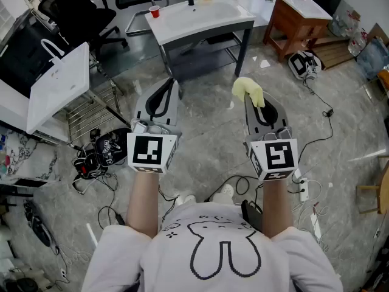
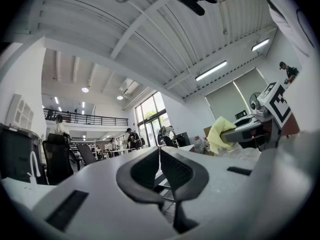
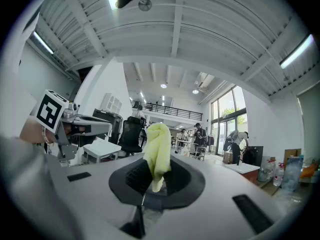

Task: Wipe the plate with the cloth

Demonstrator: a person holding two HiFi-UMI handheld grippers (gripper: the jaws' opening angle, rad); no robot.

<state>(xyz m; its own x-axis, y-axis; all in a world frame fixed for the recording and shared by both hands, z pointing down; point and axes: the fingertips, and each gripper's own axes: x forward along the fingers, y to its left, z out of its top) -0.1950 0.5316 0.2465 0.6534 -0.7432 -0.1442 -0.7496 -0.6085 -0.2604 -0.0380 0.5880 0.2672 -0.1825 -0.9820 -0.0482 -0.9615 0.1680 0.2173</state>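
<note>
You have the cloth [image 3: 157, 149] in hand but no plate to put it to; your right gripper [image 1: 255, 105] is pinched on that yellow cloth, which stands bunched up out of the jaws and flops a little over the tip, held in the air on the near side of the white table [image 1: 200, 17], toward its right-hand end; your left gripper [image 1: 165, 96] has its jaws pressed together on nothing and hangs alongside, on the near side of the table's left-hand end; both are well short of the table top, over the floor

By my reading the step in hand is the approach: the cloth is secured and the wiping is not yet begun; the plate shows in none of the views; on the table I can make out a red cup [image 1: 154, 11] at its far left corner and something upright at its far edge, and the rest of the top looks bare, though it is small and washed out from here, so a pale plate could escape me

The next move calls for finding the plate first, most likely by going up to the table and looking down onto its top; keep the right pinch firm on the way, since the cloth is held only by its lower fold; the left jaws would have to spread before they could steady a rim; then bring the loose end of the cloth down flat on the plate's face rather than the bare jaw tips
</note>
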